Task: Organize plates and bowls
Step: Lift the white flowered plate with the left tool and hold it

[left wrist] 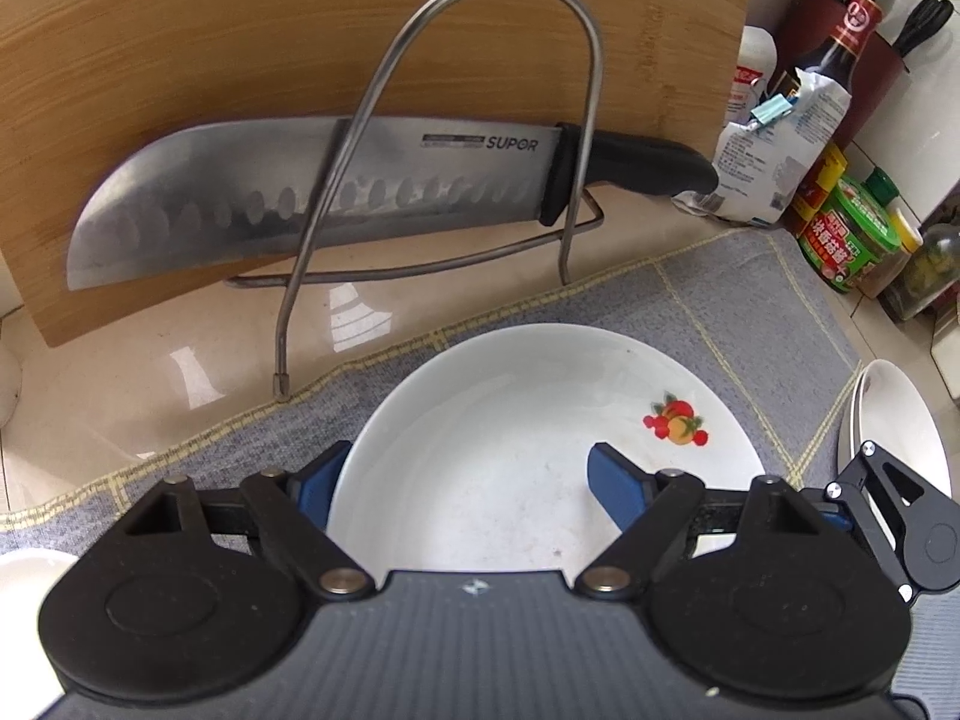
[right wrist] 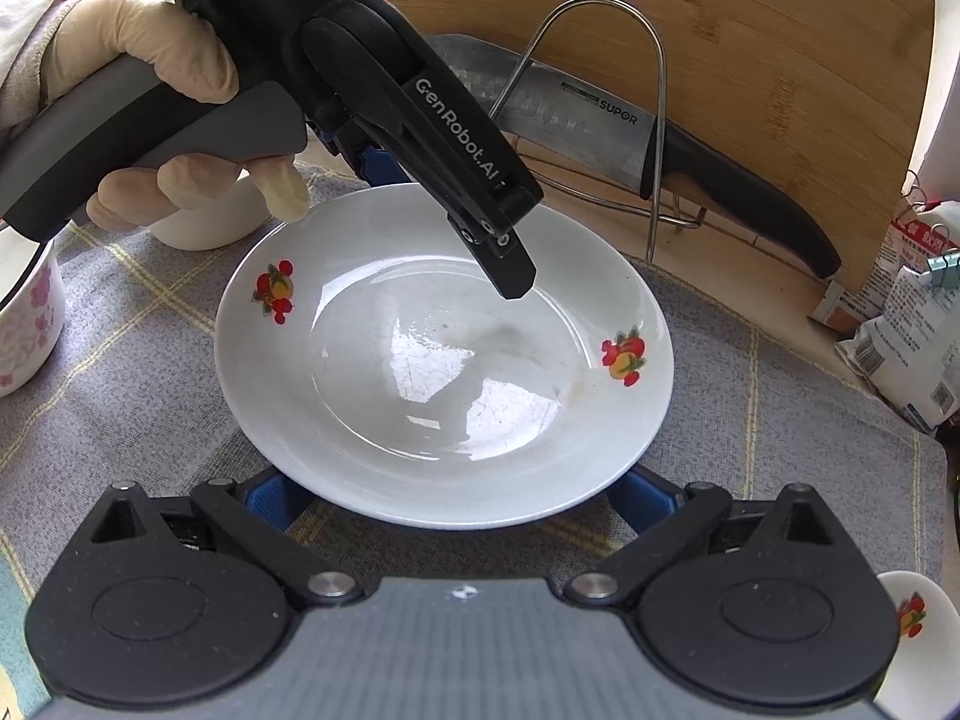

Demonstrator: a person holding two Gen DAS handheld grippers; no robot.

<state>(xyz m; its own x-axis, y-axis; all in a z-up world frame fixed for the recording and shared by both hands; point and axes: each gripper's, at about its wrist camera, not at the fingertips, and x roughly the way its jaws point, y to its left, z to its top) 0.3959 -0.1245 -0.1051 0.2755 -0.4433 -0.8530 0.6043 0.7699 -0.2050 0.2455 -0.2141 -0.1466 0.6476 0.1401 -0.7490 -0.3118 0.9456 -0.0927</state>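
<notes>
A white plate (right wrist: 444,360) with fruit decals lies on the grey checked cloth (right wrist: 138,372); the left wrist view shows the same plate (left wrist: 510,468). My left gripper (left wrist: 465,486), held by a gloved hand (right wrist: 150,42), is open and straddles the plate's rim. One of its fingers (right wrist: 510,276) hovers over the inside and casts a shadow there. The other sits outside, below the rim. My right gripper (right wrist: 456,495) is open at the opposite rim, and that edge partly hides both of its blue pads (right wrist: 276,498).
A wire rack (left wrist: 480,138) holds a large knife (left wrist: 312,192) against a wooden cutting board (left wrist: 240,30). Stacked white plates (left wrist: 900,414) stand to the right, with bottles and jars (left wrist: 852,234) behind. A white bowl (right wrist: 204,222), a pink-flowered cup (right wrist: 30,324) and a small fruit-decal dish (right wrist: 918,612) are nearby.
</notes>
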